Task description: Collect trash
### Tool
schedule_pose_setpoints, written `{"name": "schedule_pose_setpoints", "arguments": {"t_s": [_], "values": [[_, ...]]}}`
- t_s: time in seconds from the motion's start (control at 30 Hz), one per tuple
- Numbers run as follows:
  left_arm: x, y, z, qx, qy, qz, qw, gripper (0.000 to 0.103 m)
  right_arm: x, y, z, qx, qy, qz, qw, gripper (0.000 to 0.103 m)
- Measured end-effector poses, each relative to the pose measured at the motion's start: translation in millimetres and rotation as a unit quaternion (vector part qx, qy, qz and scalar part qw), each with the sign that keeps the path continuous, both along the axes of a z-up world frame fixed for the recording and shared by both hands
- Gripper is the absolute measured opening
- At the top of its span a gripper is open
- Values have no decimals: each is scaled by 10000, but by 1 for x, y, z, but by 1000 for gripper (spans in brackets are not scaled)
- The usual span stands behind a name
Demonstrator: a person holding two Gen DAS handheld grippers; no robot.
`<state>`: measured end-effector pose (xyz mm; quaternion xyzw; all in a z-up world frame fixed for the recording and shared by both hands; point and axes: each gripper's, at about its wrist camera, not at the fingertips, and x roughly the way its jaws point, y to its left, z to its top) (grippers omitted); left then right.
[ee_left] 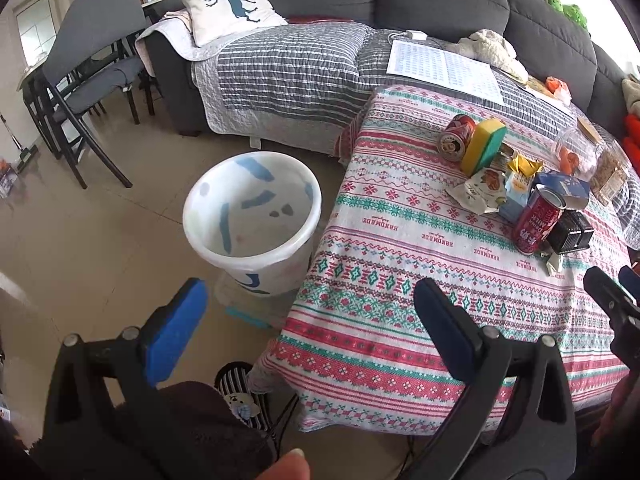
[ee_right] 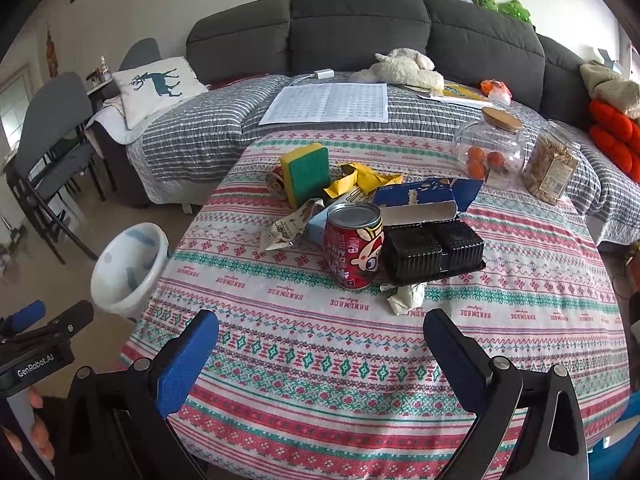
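A heap of trash lies on the patterned tablecloth: an upright red milk can, a black plastic tray, a crumpled paper wad, a torn wrapper, a yellow wrapper, a blue carton and a red can on its side behind a yellow-green sponge. A white bin stands on the floor left of the table. My left gripper is open near the table's front left corner. My right gripper is open over the cloth, short of the heap.
Two glass jars with oranges and snacks stand at the table's back right. Behind is a grey sofa with a striped quilt, a paper sheet and a deer cushion. Grey chairs stand at the left. A person's slippered foot is below.
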<state>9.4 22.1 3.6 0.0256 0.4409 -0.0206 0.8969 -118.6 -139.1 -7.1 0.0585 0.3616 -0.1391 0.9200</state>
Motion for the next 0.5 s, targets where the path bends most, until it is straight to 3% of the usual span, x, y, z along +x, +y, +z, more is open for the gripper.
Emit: {"name": "schedule_pose_setpoints", "arguments": {"t_s": [0.5], "values": [[0,3,1,1,-58,19,10000,102,2,8,-1,-77,48,89,9999,103]]}}
